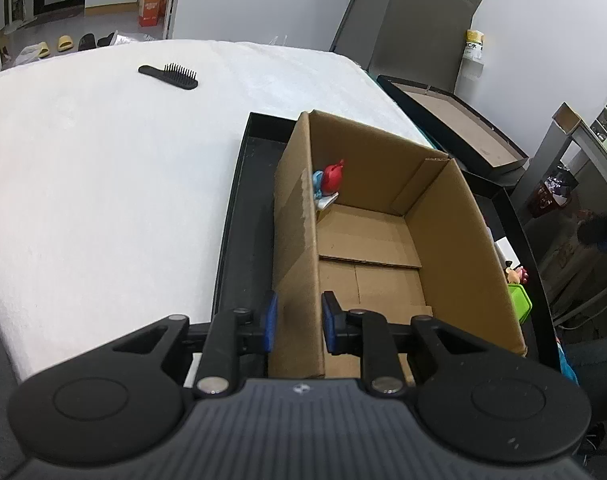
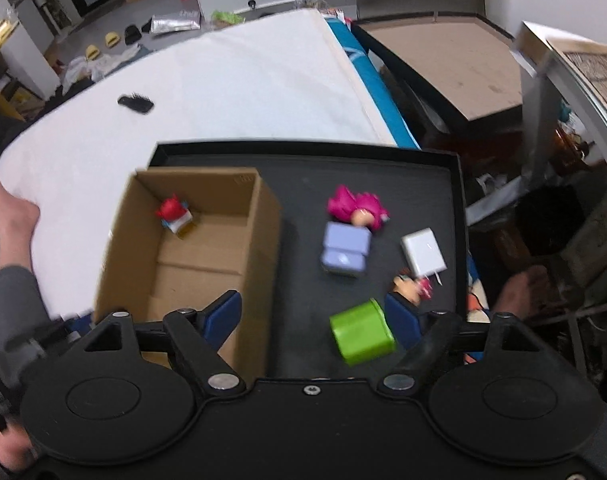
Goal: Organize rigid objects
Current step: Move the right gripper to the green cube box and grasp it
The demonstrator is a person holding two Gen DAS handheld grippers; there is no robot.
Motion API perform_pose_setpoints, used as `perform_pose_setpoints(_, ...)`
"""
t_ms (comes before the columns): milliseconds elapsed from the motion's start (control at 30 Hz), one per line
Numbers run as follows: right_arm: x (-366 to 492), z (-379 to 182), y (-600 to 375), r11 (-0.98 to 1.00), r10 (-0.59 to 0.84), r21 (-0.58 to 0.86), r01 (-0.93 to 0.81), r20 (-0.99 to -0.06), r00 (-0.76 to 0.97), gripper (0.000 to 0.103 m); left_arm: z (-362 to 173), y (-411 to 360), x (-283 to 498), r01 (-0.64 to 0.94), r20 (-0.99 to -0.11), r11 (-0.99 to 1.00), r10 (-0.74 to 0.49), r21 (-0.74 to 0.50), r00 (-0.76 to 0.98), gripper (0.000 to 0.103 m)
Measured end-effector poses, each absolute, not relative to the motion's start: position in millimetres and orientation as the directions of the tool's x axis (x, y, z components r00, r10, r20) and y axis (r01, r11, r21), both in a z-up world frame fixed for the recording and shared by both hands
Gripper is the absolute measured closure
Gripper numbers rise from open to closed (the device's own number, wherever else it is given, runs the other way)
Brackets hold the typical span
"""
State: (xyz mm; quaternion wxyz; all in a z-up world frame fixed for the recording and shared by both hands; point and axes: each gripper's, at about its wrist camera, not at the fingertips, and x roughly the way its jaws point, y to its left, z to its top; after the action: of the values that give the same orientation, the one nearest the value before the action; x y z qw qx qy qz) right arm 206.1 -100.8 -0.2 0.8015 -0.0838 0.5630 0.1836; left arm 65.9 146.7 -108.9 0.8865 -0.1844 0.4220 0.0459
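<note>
While the black tray (image 2: 423, 168) fills mid-frame in the right wrist view, the cardboard box (image 2: 207, 248) stands in its left part, long axis running up-frame, one red-and-blue toy figure (image 2: 174, 216) already in its far corner. Left gripper (image 1: 297, 322) is clenched on the box's near-left wall, steadying it. Right gripper (image 2: 313, 320) hangs released and empty over the loose items at lower right, so it's the nearer hand for the next pick. Green box (image 2: 361, 332) lies just up-frame of and between its fingers, long axis roughly left-right, likely next target. Then lilac block (image 2: 345, 250), pink-haired figure (image 2: 357, 208), white charger (image 2: 422, 252), small doll (image 2: 413, 286). Hairbrush (image 1: 169, 76) sits well apart on the white sheet (image 1: 103, 180), upper left. No readable writing on any task item; far-off carton print too blurred.
</note>
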Motion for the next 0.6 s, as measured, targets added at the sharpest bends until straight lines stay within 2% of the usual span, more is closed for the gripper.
perform_pose_setpoints(67, 203.7, -6.6, -109.8, 0.92, 0.19, 0.067, -0.385, -0.938, 0.29, 0.022, -109.3, 147.0, 65.7, -0.242, -0.766, 0.925, -0.077, -0.294, 0.639, 0.086)
perform_pose_setpoints(600, 195.7, -60.3, -152.5, 0.919, 0.143, 0.048, -0.391, -0.965, 0.219, 0.022, -110.7, 146.0, 69.9, -0.293, -0.779, 0.912, -0.044, -0.287, 0.625, 0.086)
